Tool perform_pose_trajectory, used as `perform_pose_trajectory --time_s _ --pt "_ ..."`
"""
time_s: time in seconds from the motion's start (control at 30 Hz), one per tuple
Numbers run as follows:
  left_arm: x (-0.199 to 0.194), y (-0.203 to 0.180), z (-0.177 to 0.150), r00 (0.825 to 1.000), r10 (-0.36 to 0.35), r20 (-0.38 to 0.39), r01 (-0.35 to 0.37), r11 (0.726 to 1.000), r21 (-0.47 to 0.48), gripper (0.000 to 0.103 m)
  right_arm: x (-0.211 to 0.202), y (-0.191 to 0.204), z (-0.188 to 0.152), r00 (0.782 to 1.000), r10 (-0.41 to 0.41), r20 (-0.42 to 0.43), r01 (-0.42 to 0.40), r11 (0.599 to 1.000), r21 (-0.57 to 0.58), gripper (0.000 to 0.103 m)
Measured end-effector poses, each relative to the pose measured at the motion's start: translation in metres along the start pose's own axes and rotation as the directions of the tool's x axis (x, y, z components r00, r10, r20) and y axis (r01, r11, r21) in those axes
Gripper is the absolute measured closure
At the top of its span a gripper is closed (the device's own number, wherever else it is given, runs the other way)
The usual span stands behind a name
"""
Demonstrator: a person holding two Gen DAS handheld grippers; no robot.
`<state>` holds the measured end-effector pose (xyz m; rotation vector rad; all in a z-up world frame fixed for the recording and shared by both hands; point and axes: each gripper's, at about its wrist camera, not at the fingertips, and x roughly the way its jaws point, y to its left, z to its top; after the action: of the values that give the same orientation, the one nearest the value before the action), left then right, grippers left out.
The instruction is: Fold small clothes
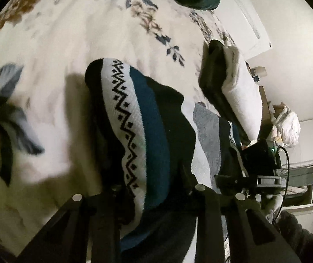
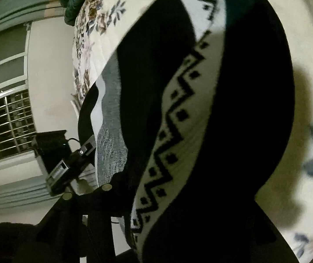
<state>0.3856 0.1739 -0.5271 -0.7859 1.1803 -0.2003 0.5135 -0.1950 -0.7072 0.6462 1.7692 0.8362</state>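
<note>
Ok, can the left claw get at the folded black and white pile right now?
Probably not: the left claw is shut on the zigzag-patterned knit garment, so it would have to let go first. The folded pile lies uncovered.

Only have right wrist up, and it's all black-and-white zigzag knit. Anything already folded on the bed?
Observer: Yes. Left wrist shows a folded stack, a black piece against a white one, on the floral bedspread beyond the knit garment.
Operator: Is the knit just black and white?
Observer: No, it also has a teal band beside the zigzag stripe.
Operator: Has the left gripper got hold of it?
Observer: Looks so. The knit garment runs between the fingers of the left gripper and hangs clear of the floral bedspread, casting a shadow on it.
</note>
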Motion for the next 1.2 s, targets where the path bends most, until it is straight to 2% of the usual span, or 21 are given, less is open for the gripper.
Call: perform_pose_trajectory --time_s 0.13,0.2,0.27,0.3,0.37,0.4,0.43,0.47,0.53,0.6,0.63,0.67,0.77,0.97,1.2 --pt "-0.010 -0.006 0.011 0.999 -0.032 0.007 0.032 0.999 0.029 0.081 -0.020 0.010 -0.018 0.995 0.018 0.093 -0.022 0.999 0.041 0.068" --pt "-0.004 -0.004 0.022 0.998 -0.056 -0.023 0.056 0.998 0.027 0.078 -0.025 0.009 -0.027 0.991 0.040 0.124 -0.050 0.996 0.075 0.068" --pt "0.014 0.007 0.030 0.995 -0.061 -0.077 0.063 0.998 0.017 0.069 -0.026 0.002 -0.032 0.990 0.020 0.143 -0.036 0.993 0.116 0.065" --pt "0.023 0.012 0.032 0.992 -0.066 -0.106 0.068 0.998 0.008 0.065 -0.024 -0.004 -0.034 0.990 -0.001 0.140 -0.018 0.990 0.137 0.058" --pt "0.040 0.026 0.033 0.978 -0.117 -0.175 0.111 0.993 -0.041 0.037 -0.018 -0.017 -0.037 0.993 -0.008 0.122 -0.016 0.981 0.195 0.047" --pt "0.047 0.034 0.033 0.967 -0.165 -0.196 0.151 0.985 -0.081 0.034 -0.016 -0.026 -0.038 0.993 0.005 0.116 -0.031 0.976 0.215 0.042" --pt "0.051 0.040 0.031 0.957 -0.207 -0.204 0.187 0.976 -0.113 0.033 -0.016 -0.031 -0.039 0.993 0.026 0.113 -0.050 0.975 0.216 0.041" --pt "0.053 0.042 0.031 0.953 -0.222 -0.205 0.201 0.972 -0.121 0.032 -0.014 -0.035 -0.040 0.993 0.038 0.110 -0.062 0.974 0.217 0.039" --pt "0.052 0.038 0.029 0.955 -0.227 -0.191 0.209 0.972 -0.108 0.033 -0.013 -0.041 -0.041 0.992 0.070 0.109 -0.093 0.970 0.226 0.039" --pt "0.050 0.024 0.024 0.960 -0.222 -0.169 0.215 0.975 -0.063 0.037 -0.003 -0.036 -0.038 0.990 0.066 0.121 -0.092 0.971 0.220 0.039" --pt "0.050 0.016 0.023 0.964 -0.211 -0.161 0.207 0.978 -0.038 0.056 -0.002 -0.032 -0.039 0.989 0.054 0.135 -0.082 0.974 0.211 0.042" --pt "0.049 0.010 0.022 0.970 -0.189 -0.156 0.188 0.982 -0.021 0.064 0.002 -0.027 -0.040 0.989 0.045 0.144 -0.074 0.976 0.206 0.058" --pt "0.037 -0.007 0.024 0.984 -0.134 -0.118 0.138 0.990 0.027 0.076 -0.003 -0.014 -0.044 0.981 0.008 0.193 -0.052 0.973 0.224 0.067" --pt "0.013 -0.039 0.043 0.988 -0.116 -0.101 0.127 0.986 0.109 0.079 -0.039 0.015 -0.054 0.963 -0.009 0.269 -0.049 0.977 0.207 0.070" --pt "-0.004 -0.110 0.081 0.985 -0.135 -0.103 0.155 0.964 0.217 0.079 -0.124 0.068 -0.055 0.919 -0.005 0.394 -0.069 0.982 0.174 0.070"
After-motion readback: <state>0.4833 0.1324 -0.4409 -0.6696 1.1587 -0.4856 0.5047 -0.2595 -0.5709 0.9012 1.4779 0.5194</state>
